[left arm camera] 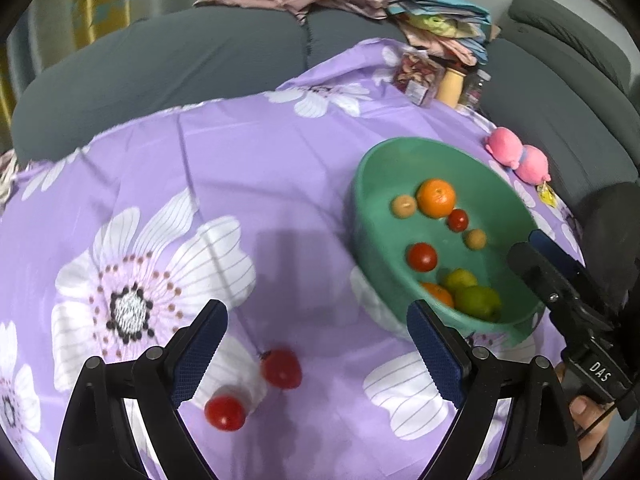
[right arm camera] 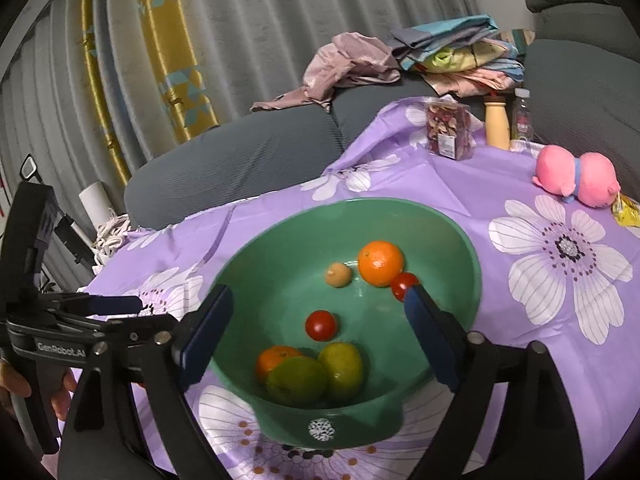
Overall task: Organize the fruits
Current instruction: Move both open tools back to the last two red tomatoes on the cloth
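**Fruit mostly in the bowl, two tomatoes loose on the cloth**

Grey sofa (left arm camera: 160,68) wrapping the far and right edges of the table. Purple flowered tablecloth (left arm camera: 240,168) wide and bare across its left and middle, ample room to move there. Green bowl (right arm camera: 460,248) near the front right, rim close to the cloth's right edge in the left wrist view. Inside: large orange (right arm camera: 380,262), two green citrus fruits (right arm camera: 296,380) and a smaller orange (right arm camera: 272,360) bunched against the near wall, red tomato (right arm camera: 321,325) mid-floor, second tomato (right arm camera: 402,282) touching the large orange, pale small fruit (right arm camera: 338,274) apart.

Left gripper (left arm camera: 316,356) spread wide, nothing pinched, above two loose tomatoes (left arm camera: 281,368) lying on the cloth. Right gripper (right arm camera: 318,336) likewise spread wide over the bowl, gripping nothing.

Only in the left wrist view: the loose tomatoes and a second pale fruit (left arm camera: 476,239). Only in the right wrist view: bowl's front wall with white mark (right arm camera: 321,429). Pink plush toy (right arm camera: 576,178) near the far right edge.
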A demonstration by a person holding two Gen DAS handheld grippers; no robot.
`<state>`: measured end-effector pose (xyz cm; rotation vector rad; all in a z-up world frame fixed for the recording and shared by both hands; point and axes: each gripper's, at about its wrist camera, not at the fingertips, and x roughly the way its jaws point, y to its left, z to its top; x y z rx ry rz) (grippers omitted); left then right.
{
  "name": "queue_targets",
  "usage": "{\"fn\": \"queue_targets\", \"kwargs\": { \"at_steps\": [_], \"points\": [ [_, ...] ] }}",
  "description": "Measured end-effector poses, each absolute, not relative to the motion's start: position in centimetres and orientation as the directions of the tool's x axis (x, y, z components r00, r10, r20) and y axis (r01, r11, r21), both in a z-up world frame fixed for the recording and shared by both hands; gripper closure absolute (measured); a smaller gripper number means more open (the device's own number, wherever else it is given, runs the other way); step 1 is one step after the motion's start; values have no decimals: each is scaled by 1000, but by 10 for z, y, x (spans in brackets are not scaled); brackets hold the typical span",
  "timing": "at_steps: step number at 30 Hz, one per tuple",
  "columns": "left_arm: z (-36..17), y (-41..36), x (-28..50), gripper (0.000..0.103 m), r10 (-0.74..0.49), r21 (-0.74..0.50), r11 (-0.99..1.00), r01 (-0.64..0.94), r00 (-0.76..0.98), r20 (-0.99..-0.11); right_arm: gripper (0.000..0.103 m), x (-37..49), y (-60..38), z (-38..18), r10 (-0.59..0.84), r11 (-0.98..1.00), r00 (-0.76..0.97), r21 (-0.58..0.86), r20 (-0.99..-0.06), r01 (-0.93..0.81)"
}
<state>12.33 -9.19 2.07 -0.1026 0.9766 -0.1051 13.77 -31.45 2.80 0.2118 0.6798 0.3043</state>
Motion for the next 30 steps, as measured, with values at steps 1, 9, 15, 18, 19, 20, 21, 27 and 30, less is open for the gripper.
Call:
{"fn": "queue_targets", "kwargs": {
  "at_steps": [1,9,15,18,19,20,21,27,30],
  "points": [
    [19,-90,121,12,-134,-136,990,37,551,-823,15,137,-312,28,350,933,734,287,-582,-217],
    [11,-72,102,12,-118,-146,989,-10,538,-835,9,126,-287,36,418,908,724,260,-548,-328],
    [5,-52,85,12,-96,-154,986,-65,533,-841,8,117,-263,35,481,873,674,233,-561,-429],
    [3,-41,75,12,-78,-147,985,-86,537,-840,8,115,-254,34,515,849,643,229,-567,-477],
    [2,-37,72,12,-71,-142,985,-93,536,-841,8,114,-251,34,530,837,628,232,-570,-495],
    [1,-33,68,12,-66,-140,985,-100,535,-842,8,113,-248,34,541,828,618,233,-571,-510],
    [-1,-29,65,12,-64,-143,984,-107,535,-843,8,111,-247,34,549,821,611,233,-570,-521],
    [-13,-25,52,12,-30,-91,992,-91,525,-851,6,110,-237,28,626,760,524,305,-578,-574],
    [-20,-28,50,12,3,-43,996,-76,514,-858,2,105,-225,26,598,769,533,242,-599,-591]
  ]
}}
